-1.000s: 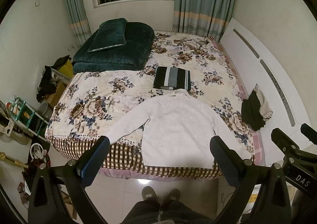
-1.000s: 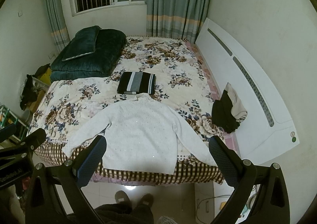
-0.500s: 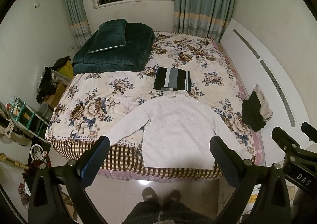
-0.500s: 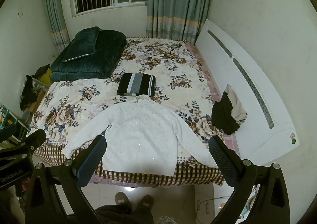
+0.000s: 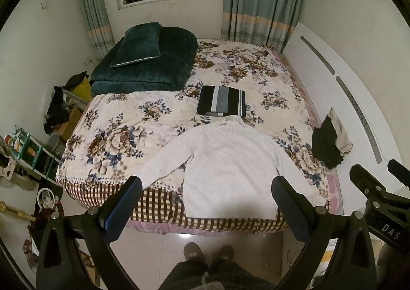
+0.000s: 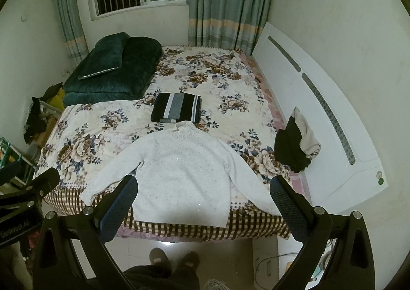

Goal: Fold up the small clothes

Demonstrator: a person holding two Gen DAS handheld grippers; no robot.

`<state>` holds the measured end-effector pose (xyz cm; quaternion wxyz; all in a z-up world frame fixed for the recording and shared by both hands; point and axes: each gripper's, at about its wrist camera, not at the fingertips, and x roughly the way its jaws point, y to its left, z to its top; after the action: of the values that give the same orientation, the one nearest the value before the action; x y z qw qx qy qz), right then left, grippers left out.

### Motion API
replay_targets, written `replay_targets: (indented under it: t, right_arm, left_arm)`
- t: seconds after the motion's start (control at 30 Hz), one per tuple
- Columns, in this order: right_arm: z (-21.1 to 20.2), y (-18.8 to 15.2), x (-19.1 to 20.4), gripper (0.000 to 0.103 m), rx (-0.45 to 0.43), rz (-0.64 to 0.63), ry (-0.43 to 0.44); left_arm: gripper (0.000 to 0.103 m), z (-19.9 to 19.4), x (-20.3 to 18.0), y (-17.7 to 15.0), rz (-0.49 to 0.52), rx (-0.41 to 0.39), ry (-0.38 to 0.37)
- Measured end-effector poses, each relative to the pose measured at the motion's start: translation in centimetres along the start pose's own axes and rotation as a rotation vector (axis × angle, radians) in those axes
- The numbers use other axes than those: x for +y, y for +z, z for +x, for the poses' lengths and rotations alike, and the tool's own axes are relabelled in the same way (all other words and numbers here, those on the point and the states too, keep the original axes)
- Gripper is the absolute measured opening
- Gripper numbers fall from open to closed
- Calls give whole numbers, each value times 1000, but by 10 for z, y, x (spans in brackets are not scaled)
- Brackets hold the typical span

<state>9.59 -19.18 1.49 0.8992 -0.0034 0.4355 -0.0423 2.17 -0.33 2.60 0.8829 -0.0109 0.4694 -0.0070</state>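
A white knitted sweater (image 5: 230,167) lies flat on the near edge of the flowered bed (image 5: 123,136), sleeves spread to both sides, hem toward me; it also shows in the right wrist view (image 6: 184,174). A folded black, grey and white striped garment (image 5: 221,104) lies just beyond its collar, also in the right wrist view (image 6: 176,110). My left gripper (image 5: 206,188) is open and empty, held above the floor short of the hem. My right gripper (image 6: 203,187) is open and empty, held likewise.
A dark green folded quilt with a pillow (image 5: 143,59) sits at the bed's far left. A heap of black and beige clothes (image 5: 330,141) lies at the bed's right edge by the white headboard (image 5: 346,90). Shelves and clutter (image 5: 28,151) stand on the floor at left.
Both grippers have drifted slightly; the bed and sweater sit a little higher in the views. Nothing was grasped or moved.
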Motion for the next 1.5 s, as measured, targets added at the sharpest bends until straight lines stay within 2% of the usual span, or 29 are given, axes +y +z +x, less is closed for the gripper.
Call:
replay_targets:
  t: [0.1,0.23,0.33,0.4,0.47,0.53,0.6,0.63,0.77,0.9,0.97,1.1,1.23,1.27,1.3,1.33,1.43,1.47,1.5]
  right_arm:
    - [17,-2,-5,103,-4,43,1]
    - [67,-19,-36,103,16,161,-27]
    - [116,-44,-85,103,63,305,-114]
    - [146,-65,-122,103,96,400,-157]
    - [184,-95,-169,103,143,515,-206]
    - [230,-132,-220,93,218,625,-244]
    - [270,-166,-263,75,274,721,-237]
    - [293,-185,-285,73,302,779,-231]
    - [392,-269,-374,72,408,1051,-196]
    - [473,-335,-426,72,450,1256,-199]
    - [507,-353,-443,72,447,1296,-201]
    - [558,-375,-466,73,452,1293,-213]
    - [612,-389,-481,70,468,1246,-125]
    - [624,-387,-482,46,474,1224,-90]
    - [629,-383,-482,7,480,1202,-83]
    - [629,-378,-482,8,482,1184,-99]
    - [606,-357,-491,7,390,1194,-183]
    - [597,-349,-496,7,366,1187,-239]
    - [593,-346,-500,12,350,1190,-273]
  left_arm:
    - [103,22,6,10,5,-46,32]
    - [103,83,7,13,40,-89,86]
    - [103,135,-2,11,76,-74,112]
    - [103,182,-14,10,103,-28,135]
    - [103,219,-26,4,121,14,152]
    - [103,265,-41,-3,127,78,171]
    - [103,303,-54,-7,127,128,200]
    - [103,327,-64,-10,128,157,212]
    - [103,401,-93,-19,144,227,264]
    - [103,467,-112,-34,166,304,308]
    - [103,500,-118,-42,153,342,317]
    - [103,553,-133,-58,155,394,332]
    - [103,593,-144,-71,151,433,312]
    - [103,602,-147,-74,155,438,306]
    - [103,607,-150,-76,162,441,297]
    - [103,610,-151,-77,166,439,285]
    - [103,619,-159,-79,201,416,258]
    - [103,621,-160,-80,211,410,247]
    - [103,623,-161,-81,216,408,244]
